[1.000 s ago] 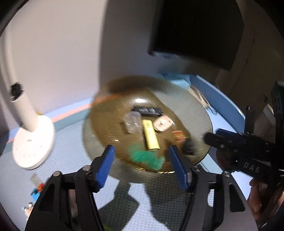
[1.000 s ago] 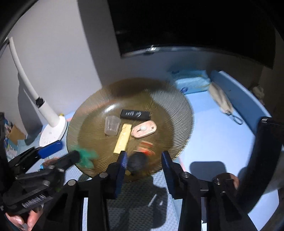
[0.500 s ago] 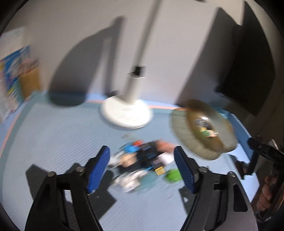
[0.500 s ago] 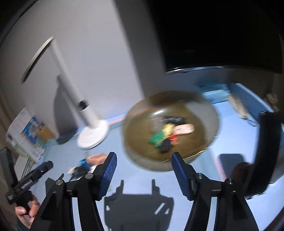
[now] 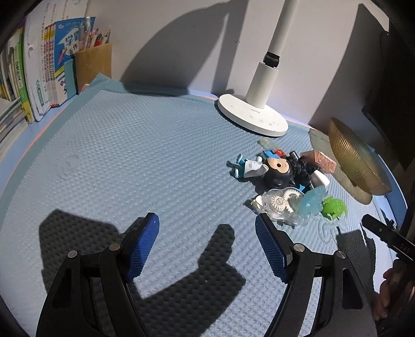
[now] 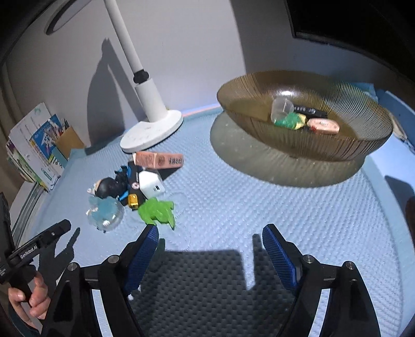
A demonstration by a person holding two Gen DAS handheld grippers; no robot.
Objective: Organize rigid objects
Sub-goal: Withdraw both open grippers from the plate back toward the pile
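A ribbed amber bowl (image 6: 337,145) stands on the blue mat and holds a clear cup (image 6: 281,107), a black stick, a green toy, a yellow bar and a pink eraser (image 6: 324,126). It also shows at the right of the left wrist view (image 5: 350,155). A pile of small objects lies beside the lamp: a black round-headed figure (image 5: 278,171), a clear gear case (image 5: 281,204), a light blue toy (image 5: 311,201), a green toy (image 6: 155,211), a pink box (image 6: 158,159), a white charger (image 6: 150,184). My left gripper (image 5: 207,246) and right gripper (image 6: 210,252) are both open and empty, above the mat.
A white desk lamp (image 5: 253,114) stands at the back by the wall. Books (image 5: 39,77) and a brown pen holder (image 5: 93,64) stand at the far left. A dark monitor (image 6: 350,20) hangs behind the bowl.
Both grippers have drawn back from over the bowl and swung left toward the pile of objects. The right gripper's jaws have opened wider. The bowl holds a green toy and a black item.
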